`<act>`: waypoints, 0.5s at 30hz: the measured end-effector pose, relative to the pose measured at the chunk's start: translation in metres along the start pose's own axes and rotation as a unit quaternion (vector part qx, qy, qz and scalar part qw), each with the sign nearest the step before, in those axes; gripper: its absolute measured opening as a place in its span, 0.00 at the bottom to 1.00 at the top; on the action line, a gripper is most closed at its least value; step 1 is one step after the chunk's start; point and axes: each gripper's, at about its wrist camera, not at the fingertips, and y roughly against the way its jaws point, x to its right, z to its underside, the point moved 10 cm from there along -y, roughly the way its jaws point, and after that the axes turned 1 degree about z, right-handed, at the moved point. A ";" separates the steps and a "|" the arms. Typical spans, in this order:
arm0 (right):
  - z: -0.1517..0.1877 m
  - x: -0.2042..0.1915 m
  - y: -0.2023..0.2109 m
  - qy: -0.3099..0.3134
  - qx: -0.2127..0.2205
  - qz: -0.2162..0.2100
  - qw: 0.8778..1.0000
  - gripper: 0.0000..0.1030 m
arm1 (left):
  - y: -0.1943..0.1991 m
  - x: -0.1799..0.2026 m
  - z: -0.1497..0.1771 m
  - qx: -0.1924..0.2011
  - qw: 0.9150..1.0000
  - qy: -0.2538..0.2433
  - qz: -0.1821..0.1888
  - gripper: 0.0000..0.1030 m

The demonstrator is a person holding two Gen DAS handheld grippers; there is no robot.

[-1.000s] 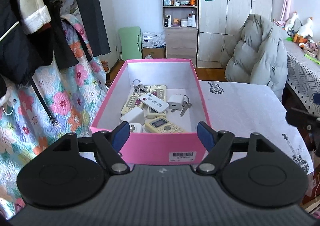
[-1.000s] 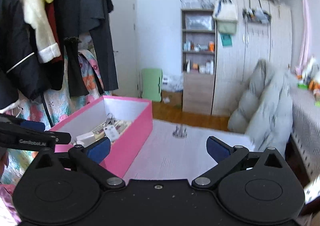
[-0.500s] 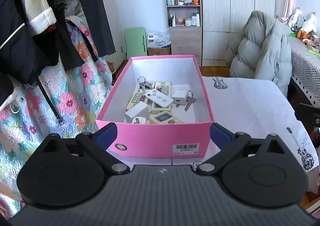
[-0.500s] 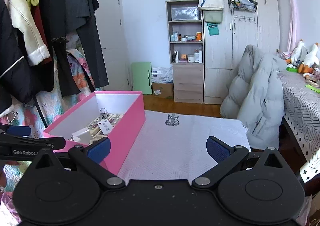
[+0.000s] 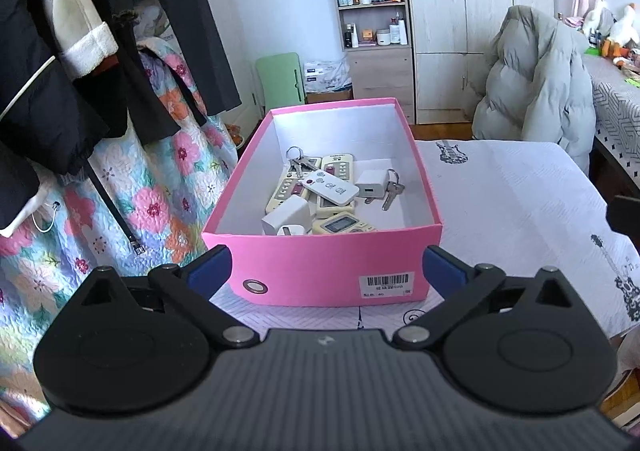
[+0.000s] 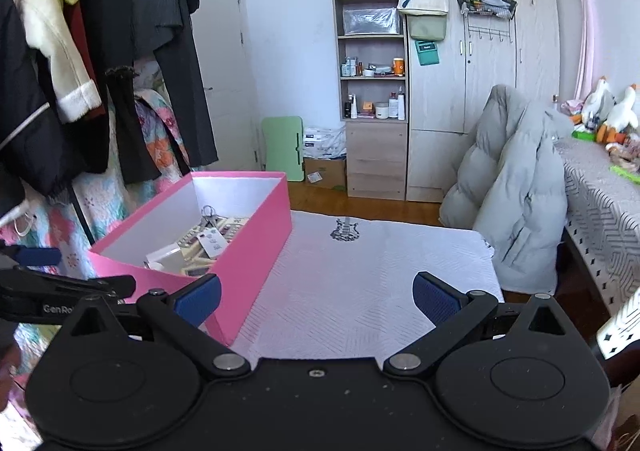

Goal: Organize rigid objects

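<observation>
Left gripper (image 5: pixel 325 267) fingers released, backed off pink box (image 5: pixel 320 275) at 12; right gripper (image 6: pixel 316 297) released, empty; organizing likely finished.

White tablecloth (image 5: pixel 520 187) — pink box (image 5: pixel 320 275) on top

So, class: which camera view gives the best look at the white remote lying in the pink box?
The left wrist view: it looks down into the pink box, so the white remote shows whole, buttons up. The right wrist view shows only part of it past the box wall.
</observation>
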 end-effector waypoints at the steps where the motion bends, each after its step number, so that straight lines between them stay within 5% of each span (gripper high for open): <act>1: 0.001 0.000 -0.001 0.004 -0.002 0.008 1.000 1.00 | 0.000 0.001 0.001 0.000 1.000 -0.002 0.001 1.00; 15: 0.005 0.001 0.004 -0.001 -0.006 0.019 1.000 1.00 | 0.004 0.005 0.005 0.004 1.000 -0.011 0.006 1.00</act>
